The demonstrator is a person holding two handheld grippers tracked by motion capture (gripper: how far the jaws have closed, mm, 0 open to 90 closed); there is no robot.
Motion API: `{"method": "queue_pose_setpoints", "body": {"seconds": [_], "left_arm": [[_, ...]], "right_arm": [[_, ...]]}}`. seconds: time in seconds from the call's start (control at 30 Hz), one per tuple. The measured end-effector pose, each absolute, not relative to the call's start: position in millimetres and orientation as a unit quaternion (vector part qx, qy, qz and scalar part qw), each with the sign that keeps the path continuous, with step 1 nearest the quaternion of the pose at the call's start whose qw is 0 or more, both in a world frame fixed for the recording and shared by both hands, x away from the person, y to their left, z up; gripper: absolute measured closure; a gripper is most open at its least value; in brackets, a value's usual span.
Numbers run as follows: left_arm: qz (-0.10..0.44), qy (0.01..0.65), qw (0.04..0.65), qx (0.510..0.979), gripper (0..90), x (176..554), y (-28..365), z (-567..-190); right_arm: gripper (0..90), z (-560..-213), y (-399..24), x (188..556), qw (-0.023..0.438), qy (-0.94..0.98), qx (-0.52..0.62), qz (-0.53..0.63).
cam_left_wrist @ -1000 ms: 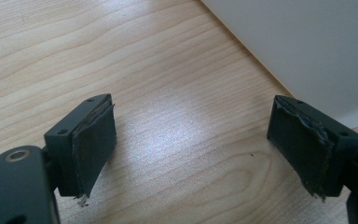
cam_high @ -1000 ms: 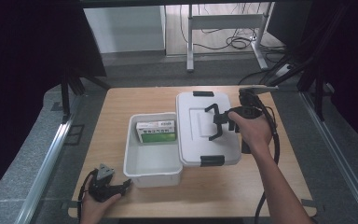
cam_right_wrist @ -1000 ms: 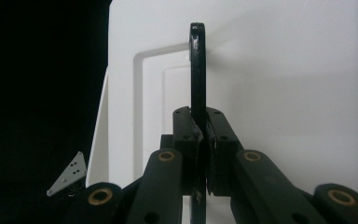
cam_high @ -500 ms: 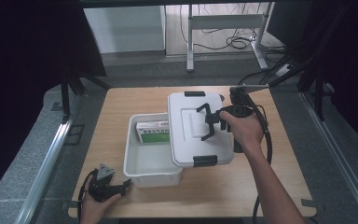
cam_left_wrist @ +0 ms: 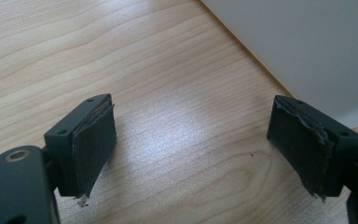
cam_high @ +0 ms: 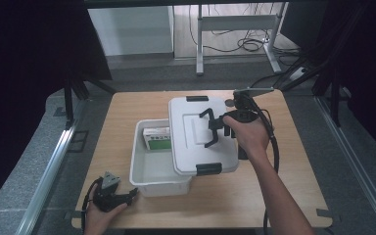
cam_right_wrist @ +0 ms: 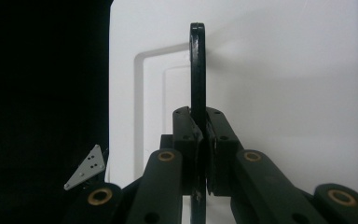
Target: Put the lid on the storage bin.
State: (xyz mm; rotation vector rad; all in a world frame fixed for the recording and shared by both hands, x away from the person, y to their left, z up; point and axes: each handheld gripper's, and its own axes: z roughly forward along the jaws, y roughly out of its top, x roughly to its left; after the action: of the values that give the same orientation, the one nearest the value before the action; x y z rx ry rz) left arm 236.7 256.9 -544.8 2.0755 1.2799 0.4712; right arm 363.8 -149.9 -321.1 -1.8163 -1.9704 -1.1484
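Right gripper (cam_high: 214, 128) clamped on the black handle (cam_right_wrist: 196, 70) of the white lid (cam_high: 196, 134), holding it over the right part of the white tub (cam_high: 149, 169). Left gripper (cam_high: 122, 198) with jaws apart, holding nothing, resting on the wooden table (cam_left_wrist: 158, 60) beside the tub.

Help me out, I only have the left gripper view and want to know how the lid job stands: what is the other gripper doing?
Observer: The right gripper is shut on the black handle of the white lid.
Operator: Is the lid on the box?
Observer: Not squarely; it covers the right part of the white box, leaving the left part uncovered.
Operator: Anything inside?
Observer: A green and white carton lies at the far end.
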Motion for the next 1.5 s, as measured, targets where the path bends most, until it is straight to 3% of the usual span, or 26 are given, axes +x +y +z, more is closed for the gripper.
{"method": "queue_pose_setpoints", "body": {"seconds": [1.5], "left_arm": [[0.180,0.488,0.324,0.791,15.2,236.7,256.9,-545.0]], "right_arm": [[84.6,-323.2,-74.6,367.5,0.144,-0.689,-0.608,-0.367]]}}
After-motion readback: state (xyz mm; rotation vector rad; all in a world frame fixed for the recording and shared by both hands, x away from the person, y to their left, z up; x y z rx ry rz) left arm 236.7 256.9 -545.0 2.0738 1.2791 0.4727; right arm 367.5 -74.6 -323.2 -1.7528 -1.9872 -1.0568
